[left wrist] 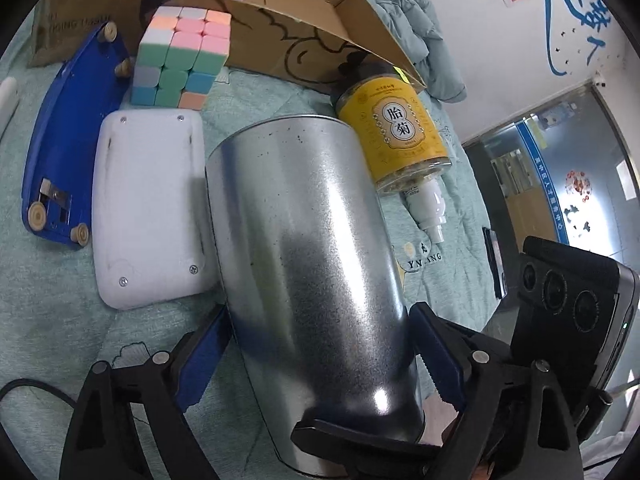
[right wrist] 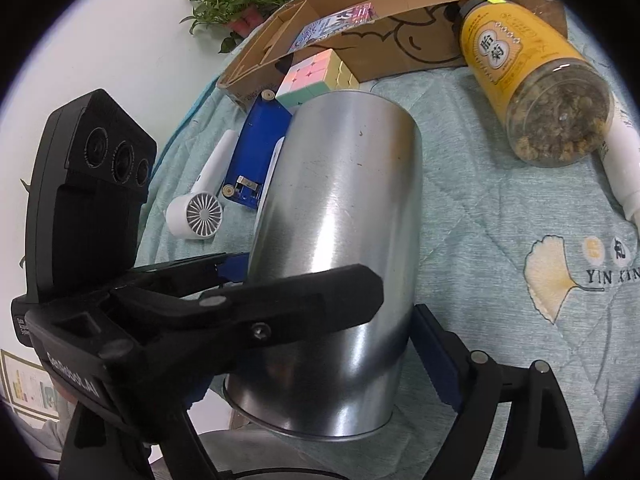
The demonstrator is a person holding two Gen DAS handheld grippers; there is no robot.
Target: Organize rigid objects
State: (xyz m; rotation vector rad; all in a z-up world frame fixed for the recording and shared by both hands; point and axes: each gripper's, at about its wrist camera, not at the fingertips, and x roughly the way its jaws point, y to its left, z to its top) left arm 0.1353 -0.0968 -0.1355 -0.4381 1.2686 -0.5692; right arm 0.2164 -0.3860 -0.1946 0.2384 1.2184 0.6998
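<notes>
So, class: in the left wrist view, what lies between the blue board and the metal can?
A white plastic case lies flat between the blue board and the metal can, seen in the left wrist view.

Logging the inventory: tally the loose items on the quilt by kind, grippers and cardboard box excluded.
Metal can: 1
Jar: 1
Puzzle cube: 1
White bottle: 1
Handheld fan: 1
Blue device: 1
White device: 1
Total: 7
</notes>
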